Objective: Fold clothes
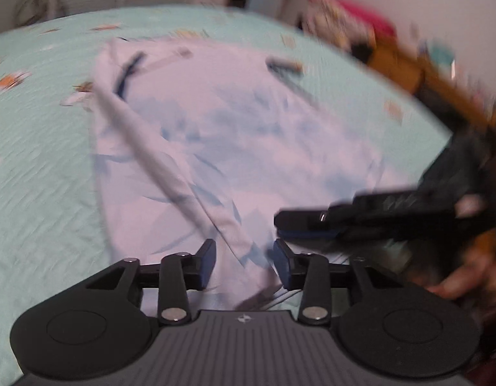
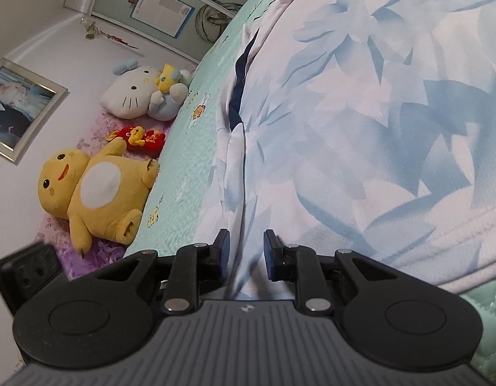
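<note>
One shirt (image 1: 235, 135), white with pale blue flower print, lies spread on the bed (image 1: 39, 167), over its mint green cover. In the left view its long axis runs away from the camera, with the dark-trimmed collar (image 1: 129, 70) at the far end. A raised fold (image 1: 170, 177) runs diagonally toward the left tongs (image 1: 244, 259), which stand apart with cloth between them (this view is blurred). The right tongs (image 2: 246, 254) are also parted, with a fold of the shirt between them, not pinched. Beside the bed lie a yellow plush toy (image 2: 93, 193) and a white cat plush (image 2: 132, 91).
</note>
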`<state>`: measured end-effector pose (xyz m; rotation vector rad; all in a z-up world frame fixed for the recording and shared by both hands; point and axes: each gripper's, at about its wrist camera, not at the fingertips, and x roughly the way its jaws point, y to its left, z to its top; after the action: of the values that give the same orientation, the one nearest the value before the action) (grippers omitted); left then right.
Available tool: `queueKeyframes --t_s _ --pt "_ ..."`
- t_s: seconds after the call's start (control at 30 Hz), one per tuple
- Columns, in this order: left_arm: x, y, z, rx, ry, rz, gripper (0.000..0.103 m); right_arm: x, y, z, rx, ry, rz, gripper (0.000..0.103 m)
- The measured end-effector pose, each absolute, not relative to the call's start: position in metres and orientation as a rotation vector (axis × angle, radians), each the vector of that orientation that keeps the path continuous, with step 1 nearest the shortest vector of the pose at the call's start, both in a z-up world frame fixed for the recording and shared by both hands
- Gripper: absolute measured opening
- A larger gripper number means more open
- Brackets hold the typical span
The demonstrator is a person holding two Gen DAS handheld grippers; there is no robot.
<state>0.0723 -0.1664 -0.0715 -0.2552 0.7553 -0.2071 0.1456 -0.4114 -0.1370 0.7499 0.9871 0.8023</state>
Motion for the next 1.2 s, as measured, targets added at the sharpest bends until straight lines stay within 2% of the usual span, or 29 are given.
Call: queueKeyframes --t_s 0.03,0.07,0.27,0.33,0.5,0.53,0.57,0.6,0.9,1.2 --pt "0.062 -0.152 -0.068 -0.309 0.724 -0.173 0.057 0.147 -0.41 -0.136 0.753 0.987 0.805 0.029" --pt "0.053 -0.139 -0.066 -0.358 0.695 -0.132 0.058 0.147 -0.409 -0.134 0.75 0.989 0.81 0.029" --pt "0.045 -0.105 -0.087 -0.456 0.747 0.051 0.057 0.144 -0.39 -0.126 0.632 1.036 0.835 0.031" --pt "0.048 -0.104 -0.095 -0.485 0.764 0.047 0.057 0.144 -0.381 -0.124 0.592 1.051 0.845 0.04" --pt "0.061 -0.111 -0.103 -0.478 0.789 0.034 0.057 0.15 -0.358 -0.12 0.476 1.067 0.868 0.04" --pt "0.063 -0.112 -0.104 -0.467 0.791 0.034 0.057 0.15 -0.355 -0.121 0.463 1.073 0.882 0.034" --pt "0.064 -0.114 -0.104 -0.457 0.794 0.032 0.057 0.15 -0.353 -0.122 0.454 1.076 0.883 0.025" --pt "0.064 -0.115 -0.104 -0.448 0.796 0.029 0.057 0.151 -0.352 -0.122 0.445 1.078 0.877 0.0" --pt "0.062 -0.118 -0.107 -0.391 0.817 0.035 0.058 0.153 -0.392 -0.14 0.643 1.099 0.835 0.0" --pt "0.063 -0.1 -0.111 -0.624 0.823 -0.035 0.056 0.157 -0.4 -0.151 0.707 1.117 0.851 0.001"
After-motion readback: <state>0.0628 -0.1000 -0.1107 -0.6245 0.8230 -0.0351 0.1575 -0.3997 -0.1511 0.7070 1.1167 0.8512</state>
